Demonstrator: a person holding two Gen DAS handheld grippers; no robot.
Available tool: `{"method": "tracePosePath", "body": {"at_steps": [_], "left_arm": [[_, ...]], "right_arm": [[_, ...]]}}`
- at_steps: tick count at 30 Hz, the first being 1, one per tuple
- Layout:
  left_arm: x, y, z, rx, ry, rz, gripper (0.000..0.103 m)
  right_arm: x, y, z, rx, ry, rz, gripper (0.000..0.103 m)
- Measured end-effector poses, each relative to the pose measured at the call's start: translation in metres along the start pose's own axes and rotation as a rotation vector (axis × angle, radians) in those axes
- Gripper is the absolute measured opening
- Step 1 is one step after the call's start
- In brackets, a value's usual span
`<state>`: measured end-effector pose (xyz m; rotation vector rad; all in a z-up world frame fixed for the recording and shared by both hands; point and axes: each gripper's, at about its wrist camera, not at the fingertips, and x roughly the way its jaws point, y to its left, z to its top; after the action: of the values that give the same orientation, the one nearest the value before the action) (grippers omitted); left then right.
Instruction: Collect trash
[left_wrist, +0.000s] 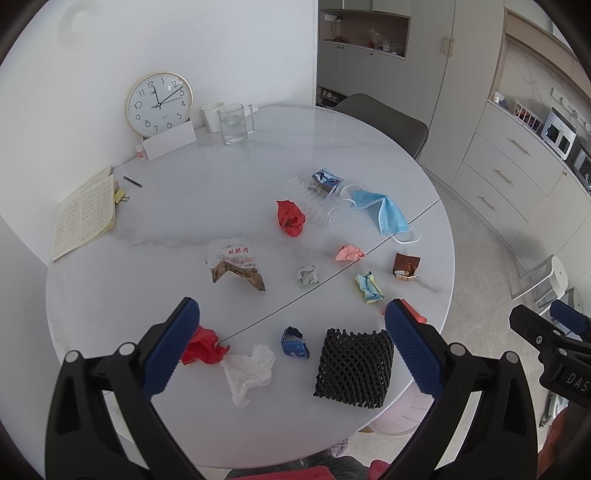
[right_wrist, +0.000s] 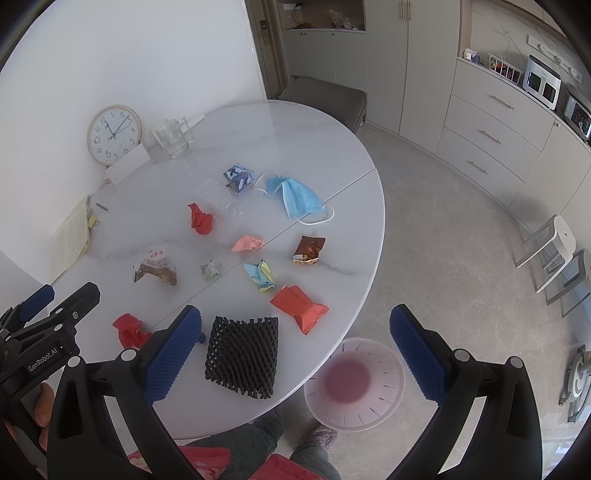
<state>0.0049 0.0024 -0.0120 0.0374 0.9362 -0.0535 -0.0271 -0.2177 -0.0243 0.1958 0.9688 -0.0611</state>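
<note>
**Trash all over table, both grippers empty**

Left gripper (left_wrist: 291, 321) and right gripper (right_wrist: 295, 325) both hang above the near edge of the table (left_wrist: 122, 295), jaws spread wide, nothing held.

Closest piece: black foam net (right_wrist: 242, 356), lying flat near the edge, just left of the pink bin (right_wrist: 354, 384) on the floor. Looks v. light, soft, springy, so prob. squashes when pinched; a grip across one edge or corner should do. Roughly square, no clear long axis.

White tissue (left_wrist: 249, 371) to its left is limp, weightless; pinch the bunched middle. Its tail points toward the near edge. Blue mask (left_wrist: 384, 214), farther off, is floppy, long axis running far-left to near-right; take the fabric, not the loops.
</note>
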Motion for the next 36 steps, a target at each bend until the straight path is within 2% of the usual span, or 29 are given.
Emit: {"method": "tracePosePath", "body": {"at_steps": [26,32,36], "left_arm": [[0.002,0.011,-0.003,0.013,0.017,-0.018,0.096],[0.024,0.033,-0.010,0.059,0.028,-0.055,0.096],[0.054,0.062,-0.021,0.096,0.065,-0.050,0.096]], "right_arm": [[0.006,0.011,-0.004,-0.005,0.027,0.016,0.101],[0.032,0.020,-0.015,0.009,0.065,0.100,0.101],[0.058,0.026,-0.025,0.019,0.100,0.089,0.101]]}}
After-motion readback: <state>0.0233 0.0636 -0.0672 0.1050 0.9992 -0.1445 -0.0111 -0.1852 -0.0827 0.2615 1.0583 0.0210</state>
